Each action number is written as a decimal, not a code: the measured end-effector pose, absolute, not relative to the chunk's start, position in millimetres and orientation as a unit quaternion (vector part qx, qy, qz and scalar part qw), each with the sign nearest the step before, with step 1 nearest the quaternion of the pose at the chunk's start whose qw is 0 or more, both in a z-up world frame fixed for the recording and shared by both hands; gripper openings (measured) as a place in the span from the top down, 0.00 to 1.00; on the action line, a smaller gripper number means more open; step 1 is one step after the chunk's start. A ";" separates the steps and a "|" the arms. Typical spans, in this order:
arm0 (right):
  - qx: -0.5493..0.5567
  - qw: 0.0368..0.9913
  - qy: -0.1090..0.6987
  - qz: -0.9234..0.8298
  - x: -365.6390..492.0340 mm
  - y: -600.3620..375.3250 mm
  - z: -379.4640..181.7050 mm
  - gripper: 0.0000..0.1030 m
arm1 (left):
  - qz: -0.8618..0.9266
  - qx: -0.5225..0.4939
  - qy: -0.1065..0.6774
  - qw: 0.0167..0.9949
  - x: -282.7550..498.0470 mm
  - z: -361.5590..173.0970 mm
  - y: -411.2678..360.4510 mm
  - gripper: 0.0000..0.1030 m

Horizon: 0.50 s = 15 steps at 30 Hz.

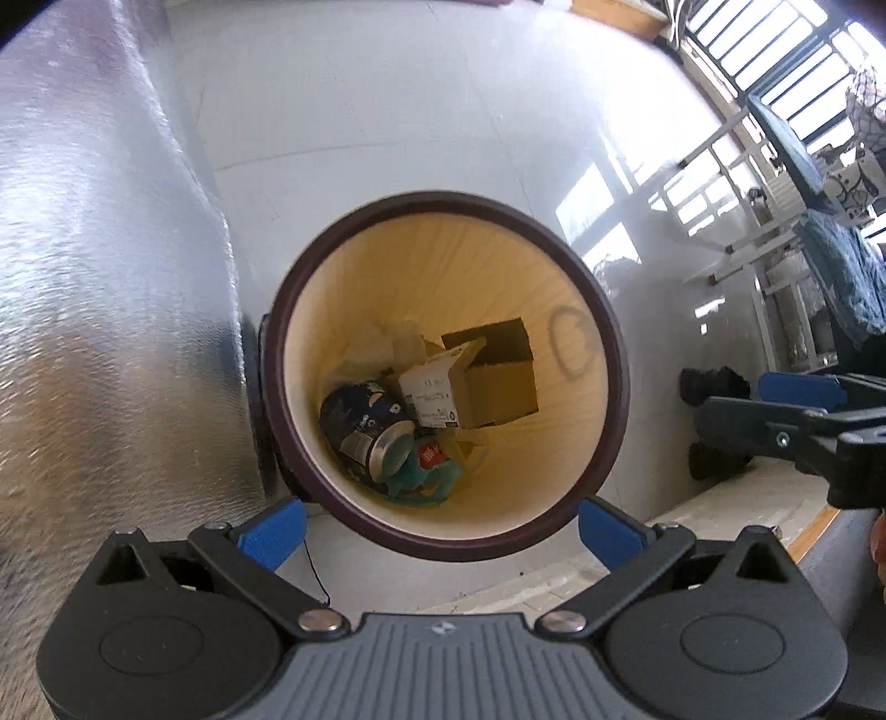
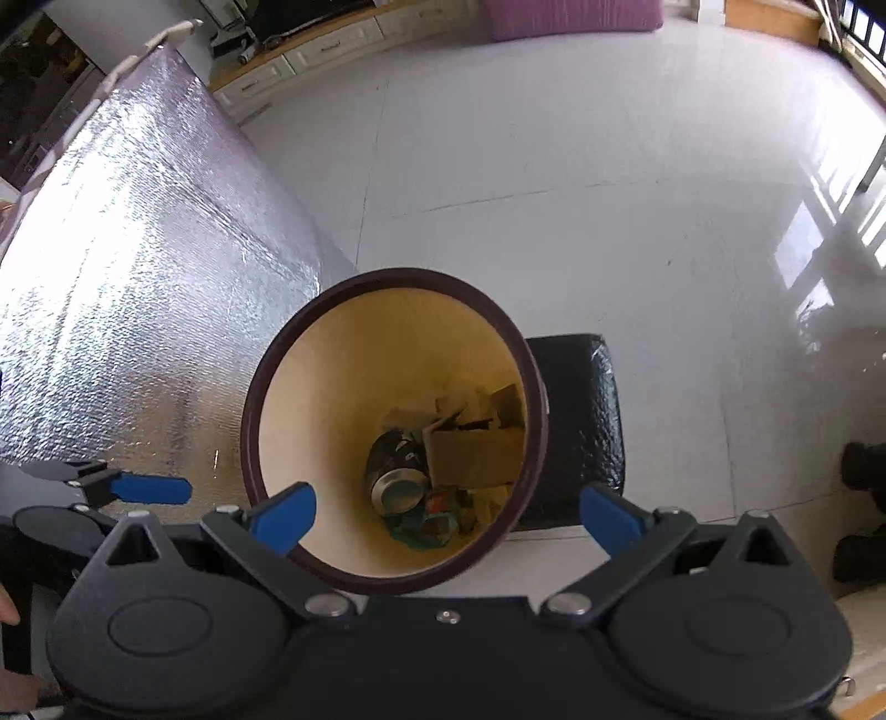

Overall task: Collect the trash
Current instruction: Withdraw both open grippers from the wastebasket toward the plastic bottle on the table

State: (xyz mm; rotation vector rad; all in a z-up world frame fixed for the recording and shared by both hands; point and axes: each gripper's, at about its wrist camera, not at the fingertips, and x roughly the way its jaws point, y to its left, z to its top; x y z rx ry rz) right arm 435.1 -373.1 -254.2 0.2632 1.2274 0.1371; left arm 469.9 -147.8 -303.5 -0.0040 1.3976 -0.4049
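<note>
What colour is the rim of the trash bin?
Dark maroon-brown; the rim rings a pale yellow interior. The left wrist view shows it best.

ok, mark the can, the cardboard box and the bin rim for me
can (image 1: 368,437): left wrist view, on its dark printed side.
cardboard box (image 1: 501,390): left wrist view, on its brown side panel.
bin rim (image 2: 398,275): right wrist view, on the far dark edge.

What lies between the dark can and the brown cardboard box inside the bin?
A small white printed carton lies between dark can and brown cardboard box, in the left wrist view.

Glossy white tiled floor (image 2: 554,166), silver foil sheet (image 2: 138,249), barred window (image 1: 775,50), white drawers (image 2: 310,52)
</note>
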 end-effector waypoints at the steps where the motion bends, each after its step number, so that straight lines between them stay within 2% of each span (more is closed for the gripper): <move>1: 0.121 0.810 0.570 0.064 432.0 -372.7 -251.6 0.00 | -0.183 -0.004 0.635 0.751 466.8 -299.4 -145.6 0.00; 15: 0.098 0.848 0.517 0.063 371.3 -370.0 -209.4 0.00 | -0.155 -0.020 0.564 0.811 411.2 -239.8 -121.9 0.00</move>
